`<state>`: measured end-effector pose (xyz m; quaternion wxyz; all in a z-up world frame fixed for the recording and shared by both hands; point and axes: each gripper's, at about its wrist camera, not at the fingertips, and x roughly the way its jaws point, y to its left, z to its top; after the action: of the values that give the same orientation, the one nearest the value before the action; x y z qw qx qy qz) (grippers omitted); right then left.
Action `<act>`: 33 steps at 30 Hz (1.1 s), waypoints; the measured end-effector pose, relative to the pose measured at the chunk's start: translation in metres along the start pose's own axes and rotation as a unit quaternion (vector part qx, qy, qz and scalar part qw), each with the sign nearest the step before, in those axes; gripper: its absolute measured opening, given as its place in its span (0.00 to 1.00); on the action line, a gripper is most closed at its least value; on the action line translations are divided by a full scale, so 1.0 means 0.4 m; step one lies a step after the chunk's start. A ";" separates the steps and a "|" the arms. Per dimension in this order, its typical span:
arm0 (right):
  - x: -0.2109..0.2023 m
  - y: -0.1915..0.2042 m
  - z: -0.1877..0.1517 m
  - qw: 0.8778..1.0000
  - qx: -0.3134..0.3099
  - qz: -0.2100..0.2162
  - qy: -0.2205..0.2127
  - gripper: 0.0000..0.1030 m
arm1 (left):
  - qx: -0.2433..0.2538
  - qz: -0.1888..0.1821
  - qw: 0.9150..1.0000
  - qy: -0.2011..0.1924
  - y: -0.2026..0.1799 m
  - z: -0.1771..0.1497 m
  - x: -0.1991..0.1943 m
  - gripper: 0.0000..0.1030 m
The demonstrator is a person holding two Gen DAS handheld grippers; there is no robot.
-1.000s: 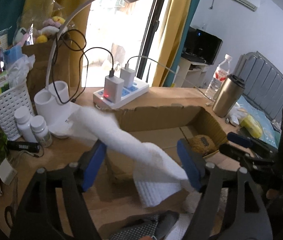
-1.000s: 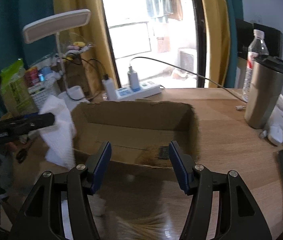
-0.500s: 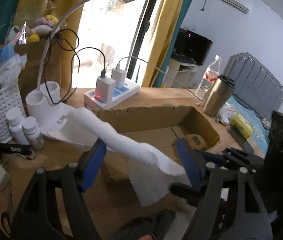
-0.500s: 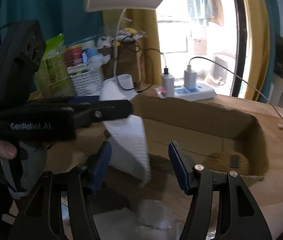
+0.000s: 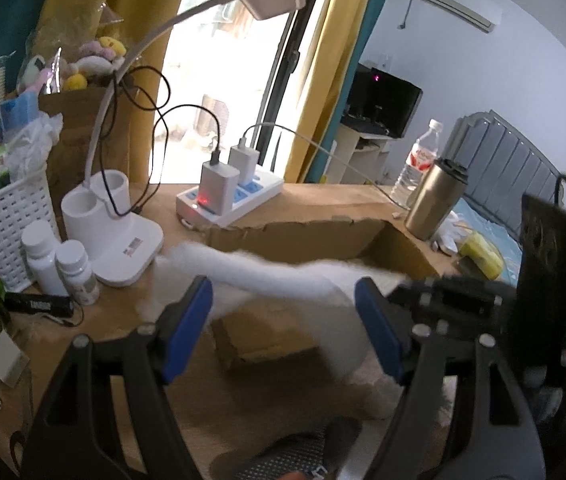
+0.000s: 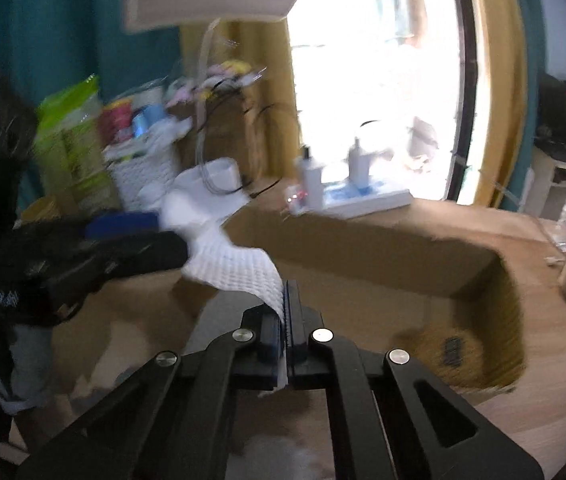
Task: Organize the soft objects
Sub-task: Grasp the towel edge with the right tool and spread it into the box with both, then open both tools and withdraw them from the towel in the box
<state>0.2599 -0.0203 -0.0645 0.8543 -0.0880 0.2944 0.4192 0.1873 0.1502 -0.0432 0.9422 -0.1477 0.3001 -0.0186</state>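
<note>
The white waffle-textured cloth [image 6: 231, 264] hung in the air over the near left corner of the open cardboard box [image 6: 363, 240], stretched as a sagging band between the two tools. The right tool [image 6: 286, 292] was closed tight on one edge of it, a strip of fabric pinched between the blue pads at the lower centre of the right wrist view. The left tool [image 5: 283, 286] stood with its fingers wide apart. The cloth ran across their tips in the left wrist view, and whether it was caught on the left finger or merely draped there could not be told through the blur. The cloth looked very light and wholly limp. It would fold, twist and droop wherever it was unsupported, and a thin edge could slide out of a shallow pinch. It was neither fragile nor slippery. A hold well in from a corner or hem, with some fabric bunched between the pads, would probably serve best, and two spaced holds would keep it spread. The wooden table [image 6: 543, 400] lay beneath the box.
</note>
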 end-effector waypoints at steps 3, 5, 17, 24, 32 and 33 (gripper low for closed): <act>-0.012 -0.045 0.029 0.999 0.016 -0.025 -0.016 0.02 | -0.001 0.003 1.000 -0.001 0.006 0.001 -0.003 0.73; -0.015 -0.073 0.049 0.999 0.024 -0.040 -0.024 0.02 | -0.001 0.005 1.000 0.002 0.010 -0.001 -0.001 0.73; 0.091 -0.180 0.016 0.992 0.067 -0.083 0.063 0.38 | -0.005 0.014 1.000 0.021 0.010 -0.022 0.019 0.73; 0.033 -0.170 -0.003 0.994 0.065 -0.064 0.052 0.55 | 0.000 0.015 1.000 0.015 -0.020 -0.024 0.003 0.73; -0.064 -0.137 -0.017 0.996 0.047 -0.067 0.030 0.55 | 0.003 0.015 1.000 0.008 -0.061 -0.044 -0.039 0.73; -0.076 -0.137 -0.021 0.996 0.047 -0.069 0.029 0.55 | 0.004 0.015 1.000 0.008 -0.065 -0.047 -0.044 0.73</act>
<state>0.2840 -0.0784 -0.0590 0.8755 -0.0796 0.3316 0.3424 0.1634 0.1225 -0.0404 0.9407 -0.1393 0.3093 -0.0070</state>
